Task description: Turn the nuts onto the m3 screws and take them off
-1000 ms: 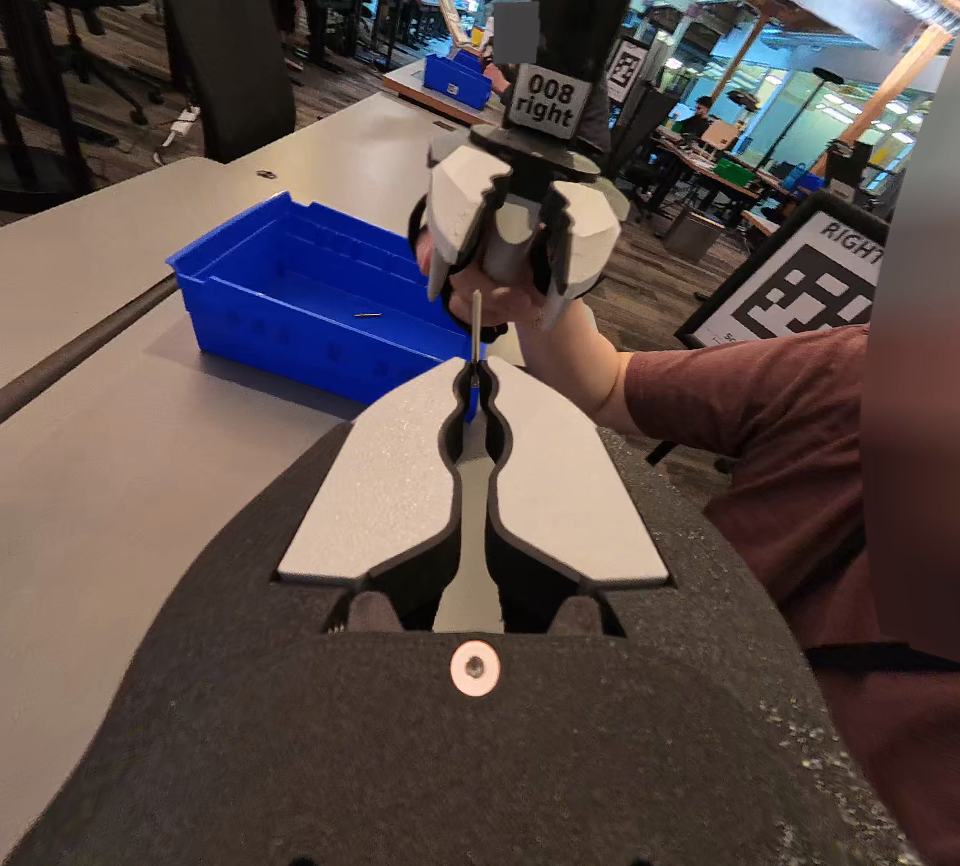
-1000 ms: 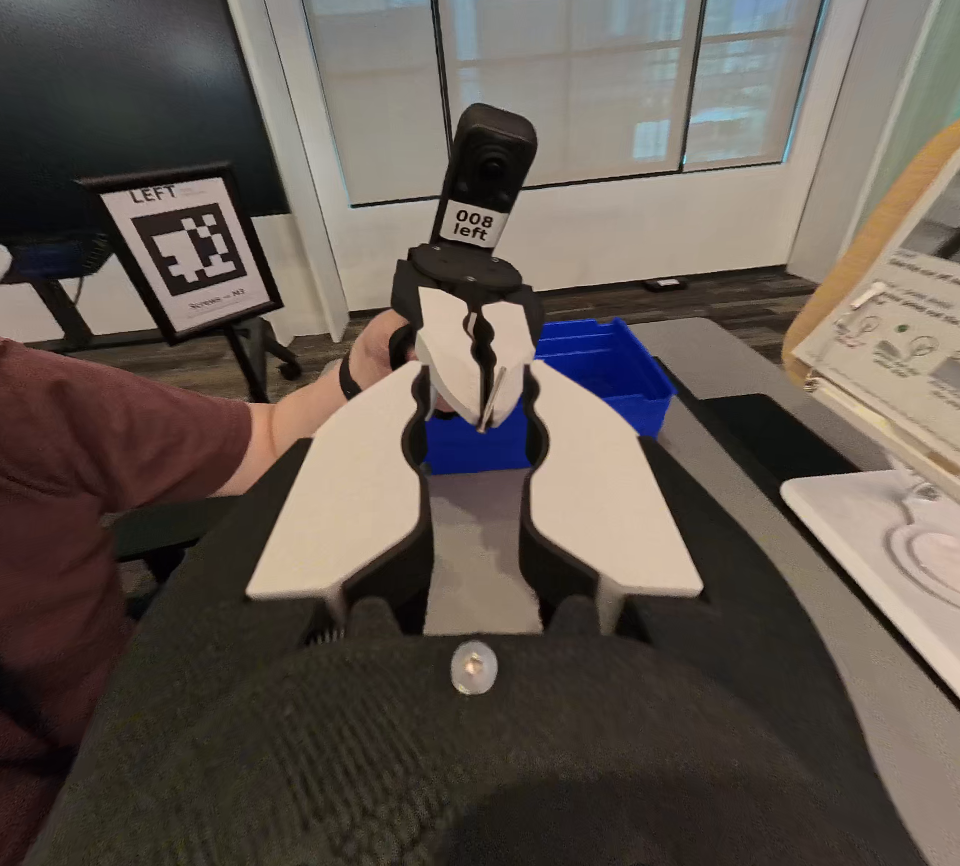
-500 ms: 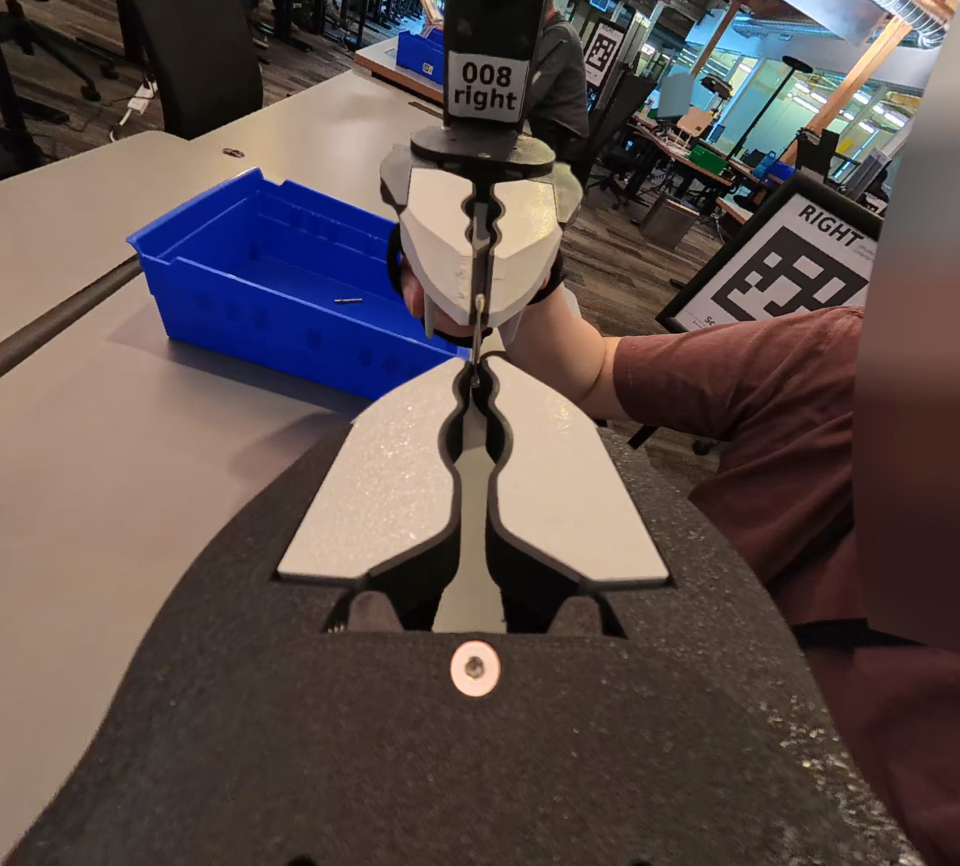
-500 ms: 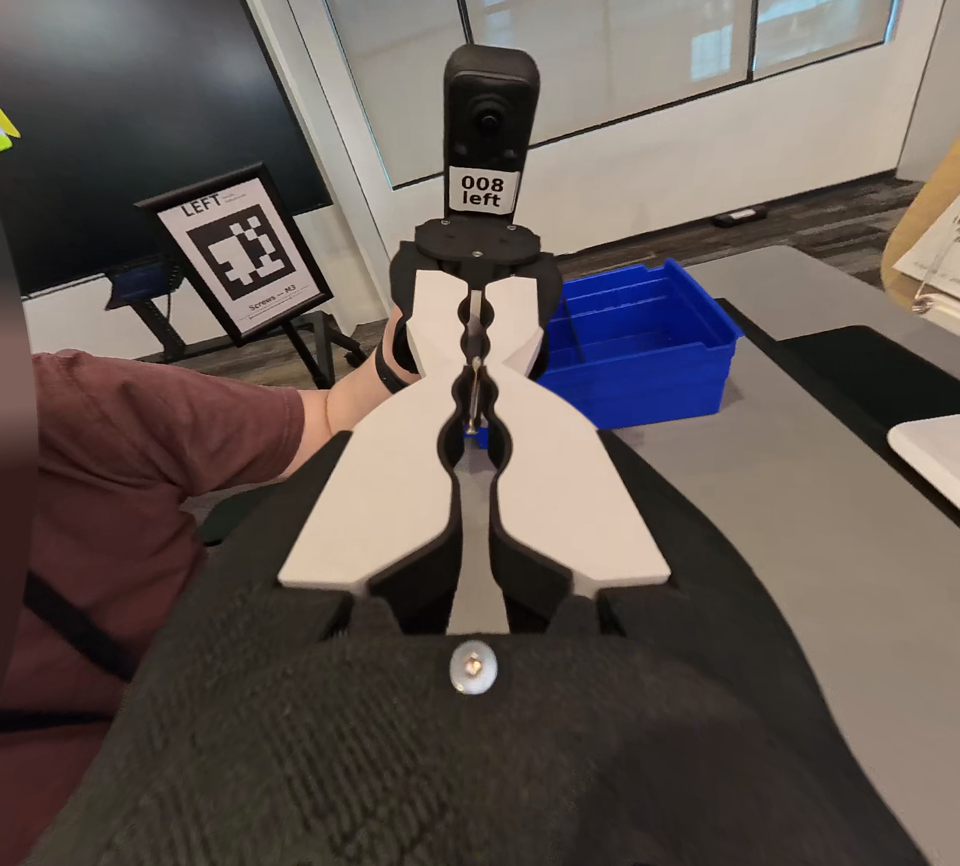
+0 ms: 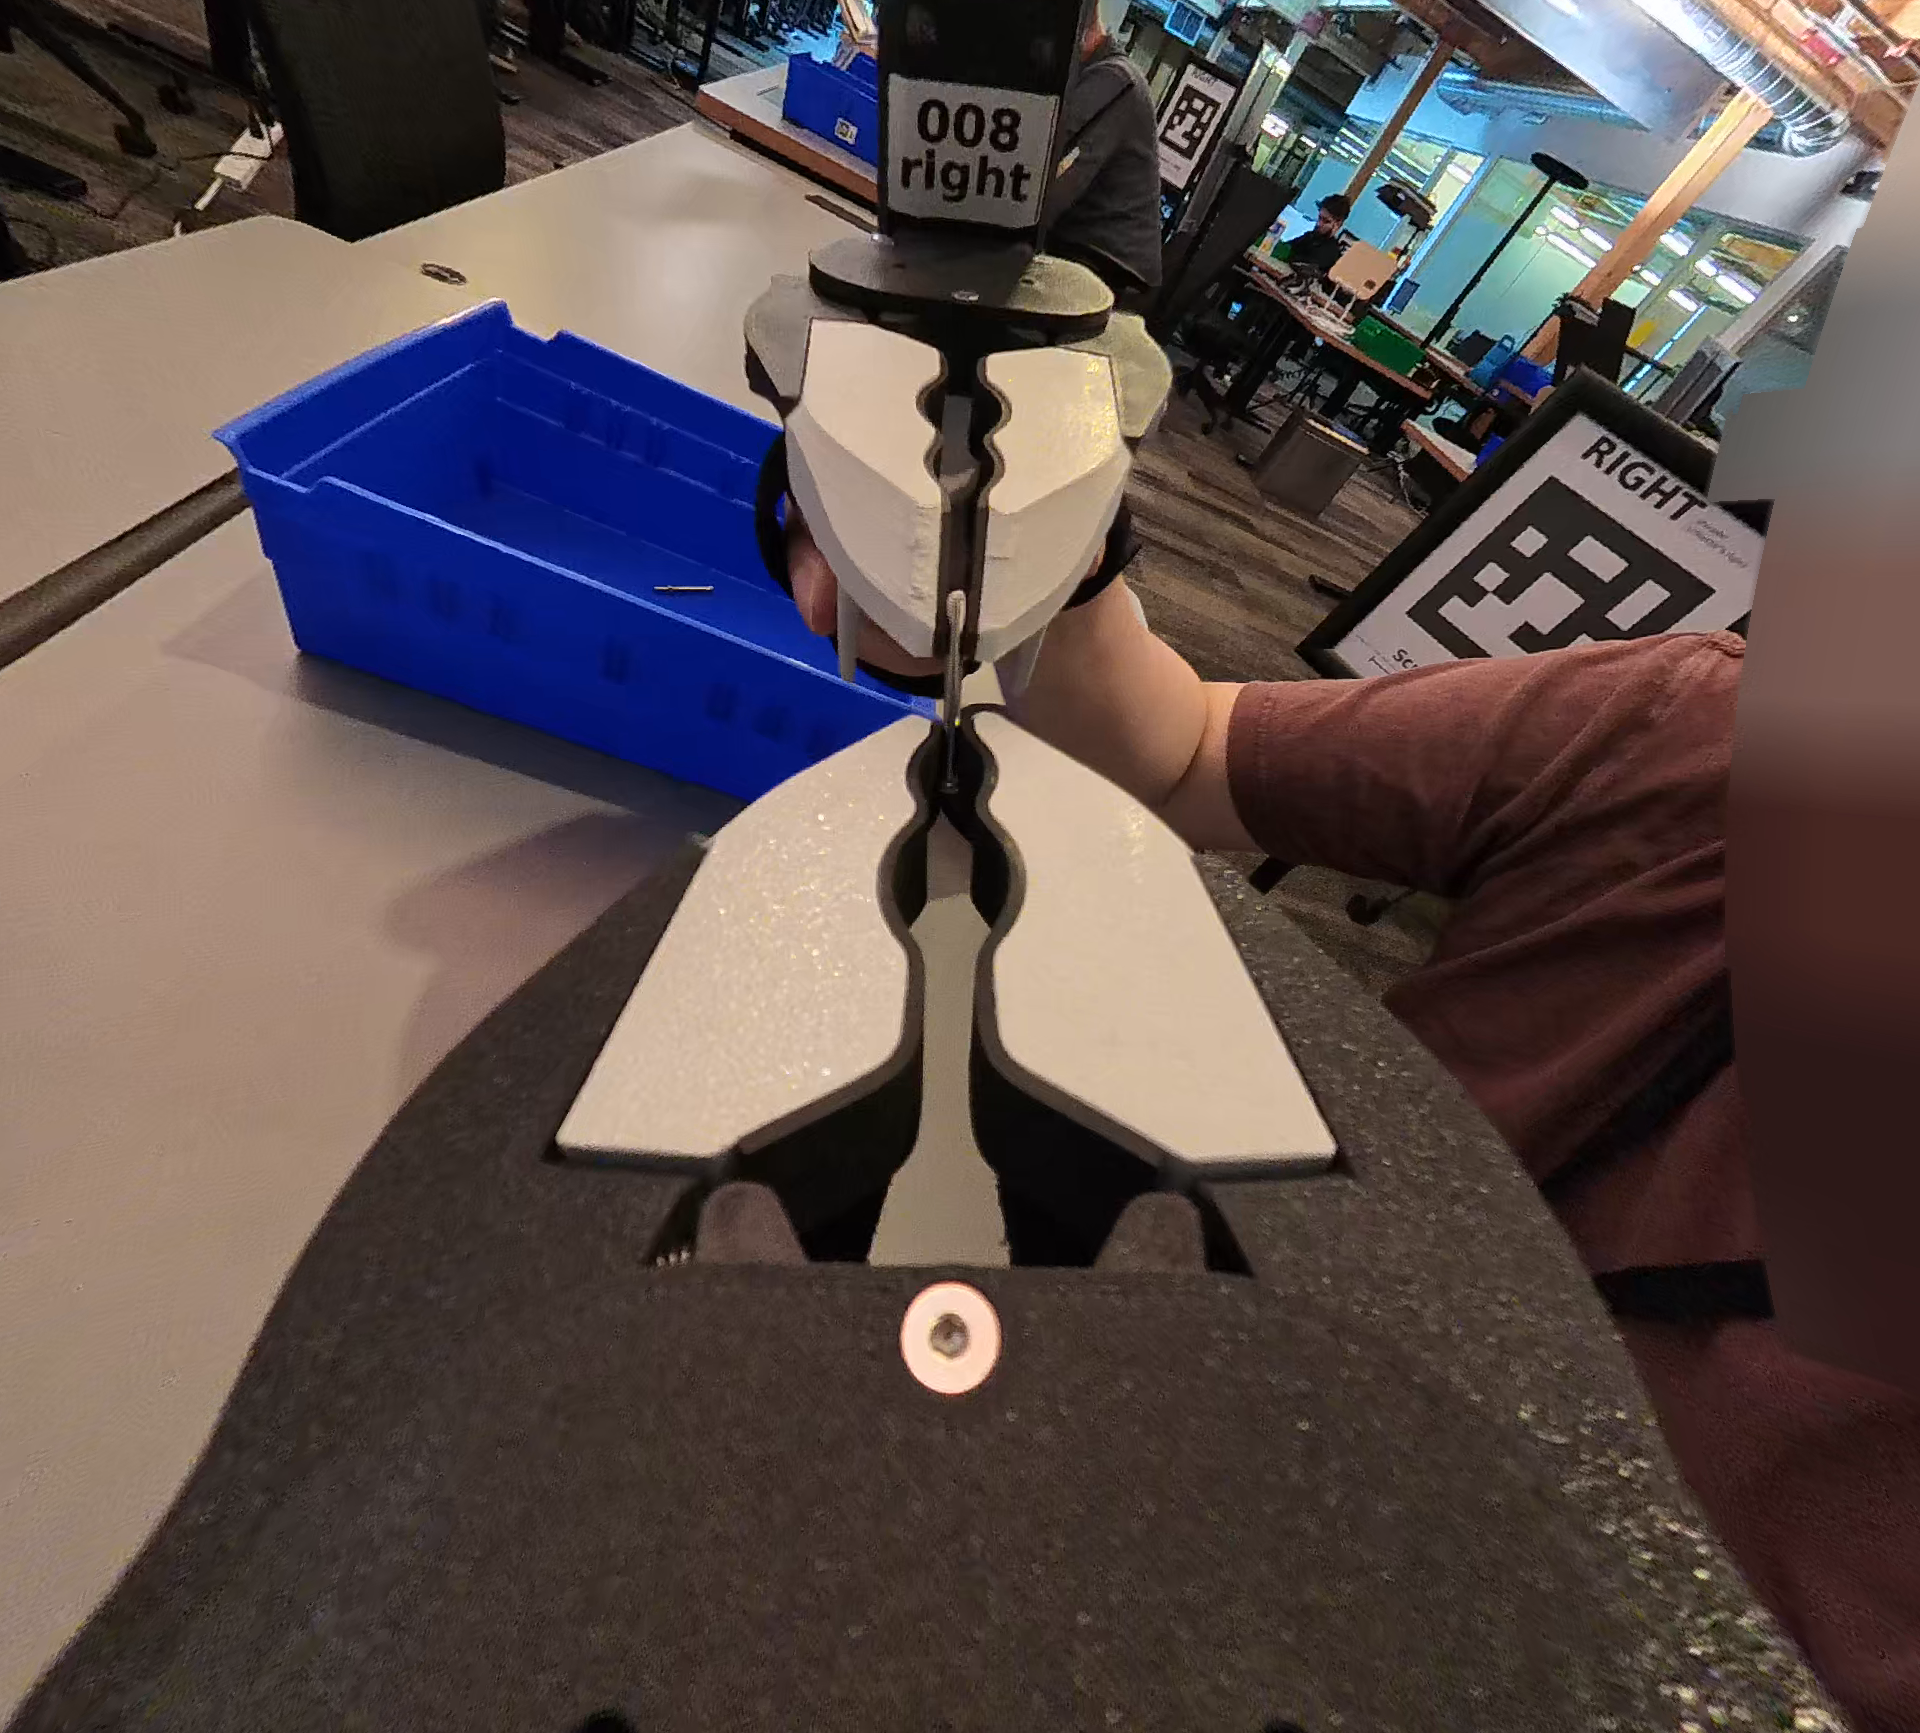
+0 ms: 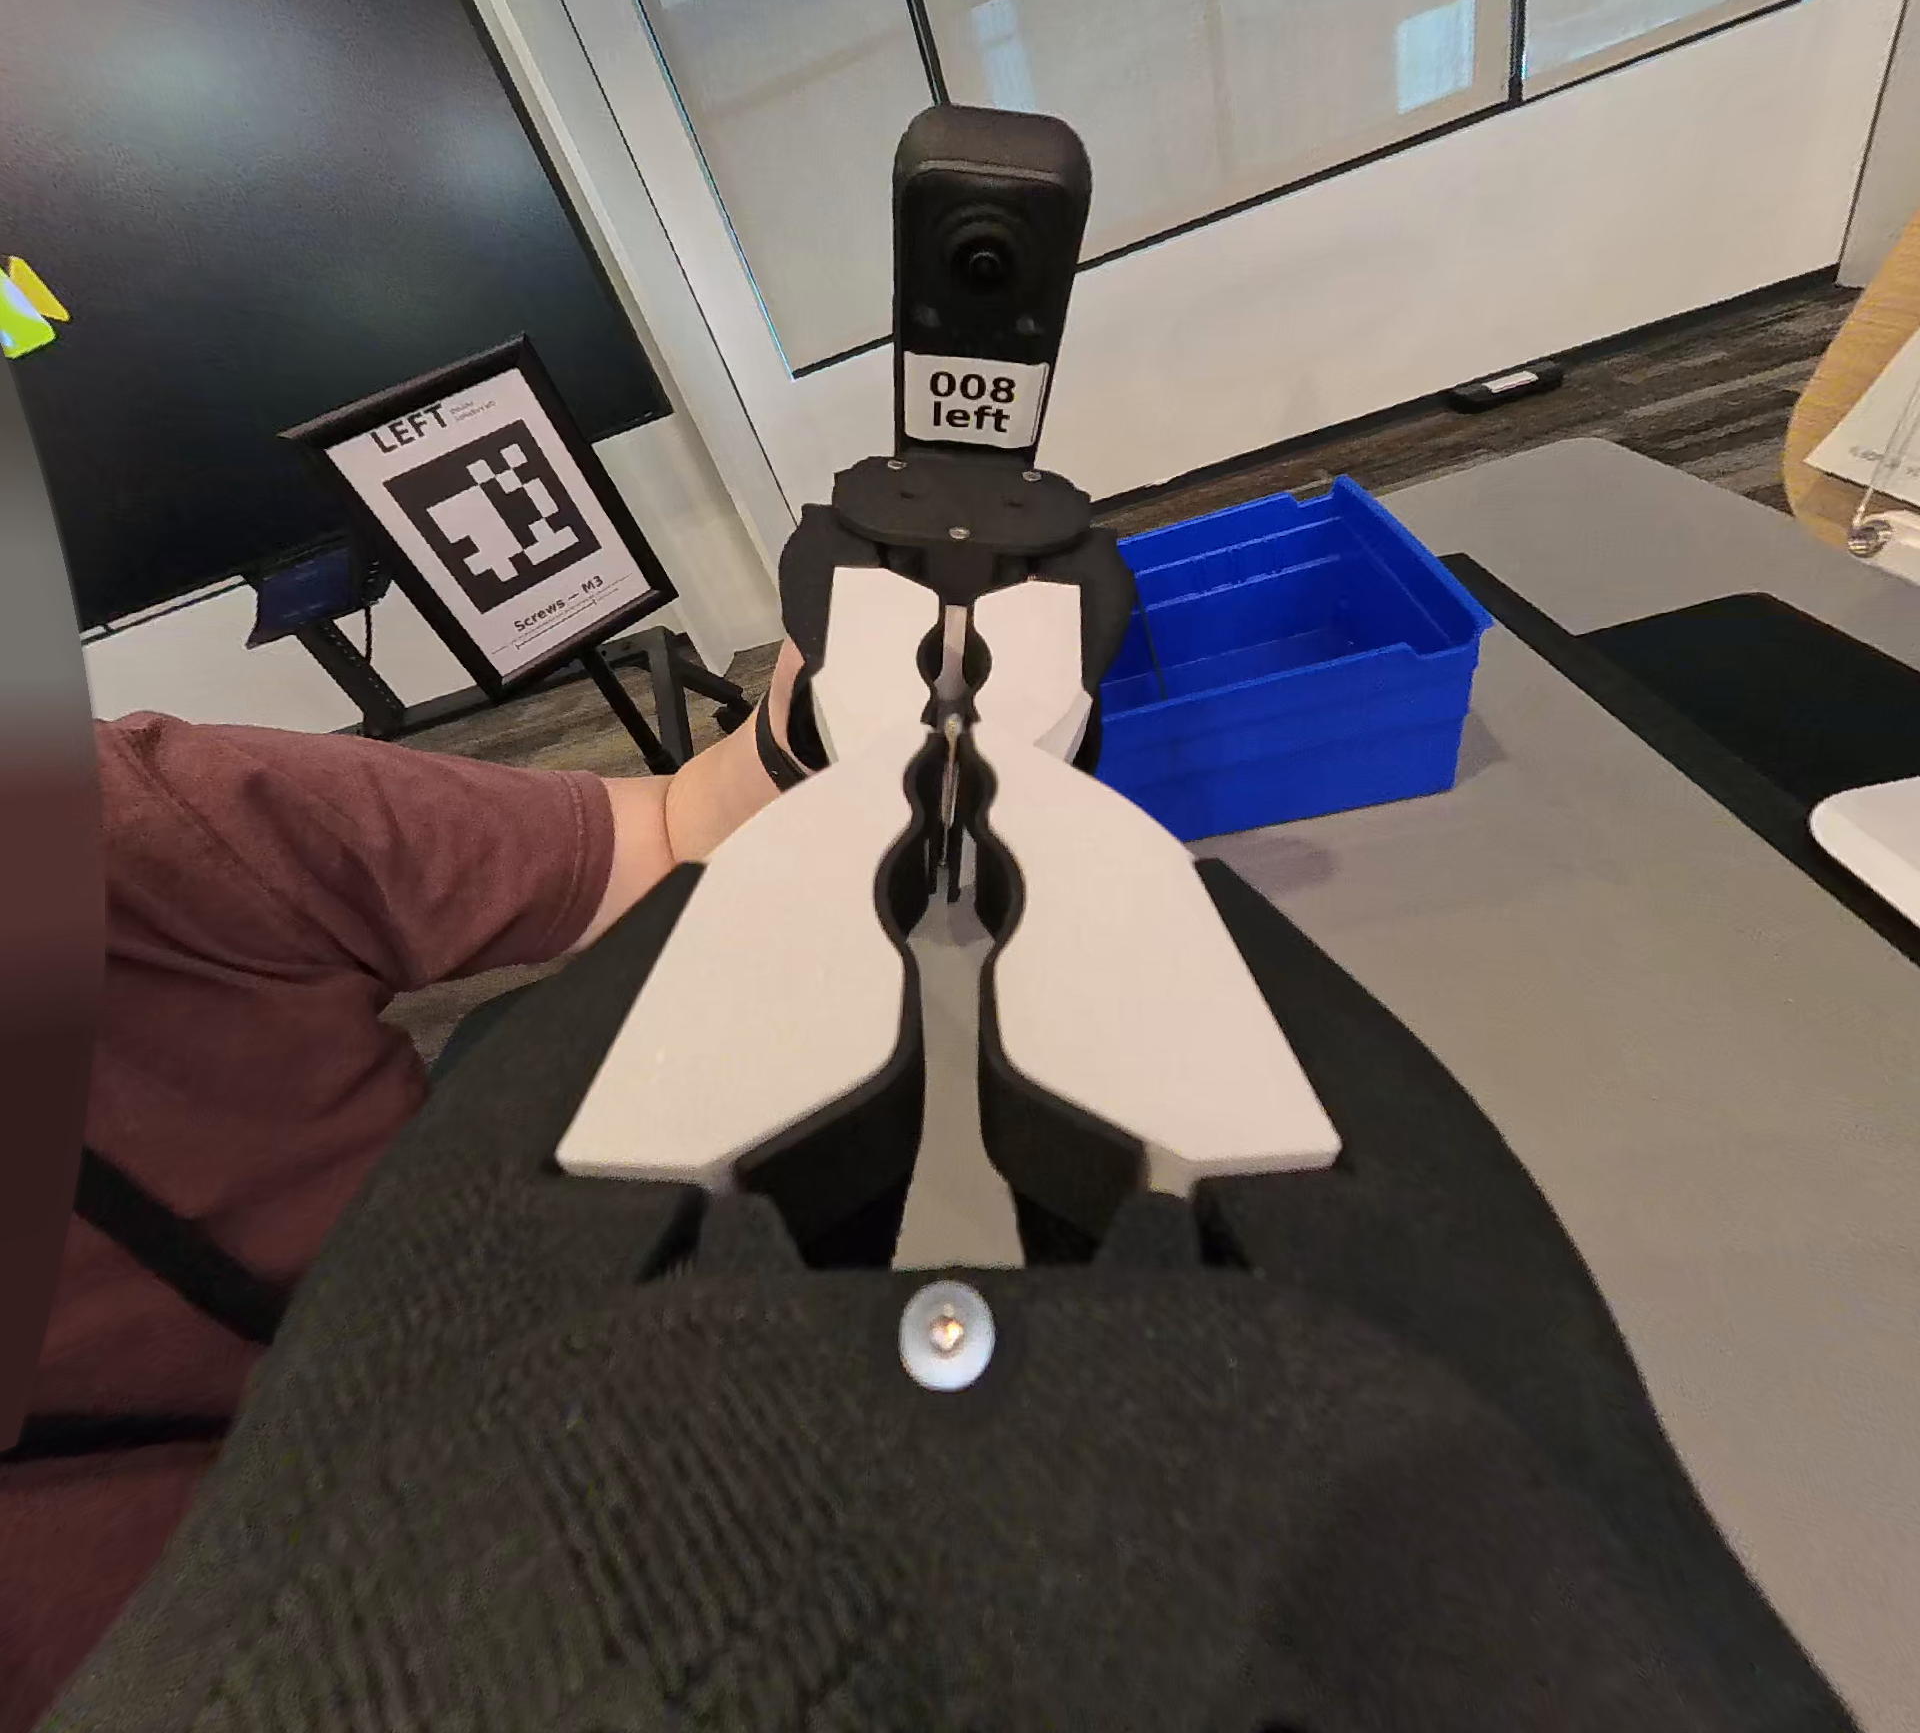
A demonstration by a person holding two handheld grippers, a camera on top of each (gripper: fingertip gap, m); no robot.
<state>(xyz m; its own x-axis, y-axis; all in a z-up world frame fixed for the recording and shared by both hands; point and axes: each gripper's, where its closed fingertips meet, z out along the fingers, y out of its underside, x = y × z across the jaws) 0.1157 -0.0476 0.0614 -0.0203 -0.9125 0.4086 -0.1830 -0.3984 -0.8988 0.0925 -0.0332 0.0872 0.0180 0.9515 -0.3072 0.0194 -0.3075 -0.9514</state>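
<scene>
The left hand-held gripper (image 5: 951,727) has its grey fingers drawn together on the lower end of a thin silver M3 screw (image 5: 953,644), which stands upright from its tips. Facing it tip to tip, the right hand-held gripper (image 5: 956,613) meets the upper end of that screw, its jaws nearly together around the shaft; whether they pinch a nut there is too small to tell.

The right wrist view shows the same pair from the other side: the right hand-held gripper (image 6: 951,738) in front, fingers narrow on the slim metal piece (image 6: 951,784), and the left hand-held gripper (image 6: 948,696) beyond, clamped shut.

Only the left wrist view shows a blue plastic bin (image 5: 499,530) on the grey table (image 5: 187,956) with a single small loose screw (image 5: 683,589) lying inside it, and a framed black-and-white marker sign (image 5: 1558,561) behind a maroon sleeve (image 5: 1507,810).

Only the right wrist view shows another stacked blue bin (image 6: 1299,686) beside the grippers, a second framed marker sign (image 6: 488,530) on a stand, and large windows (image 6: 1195,21).
</scene>
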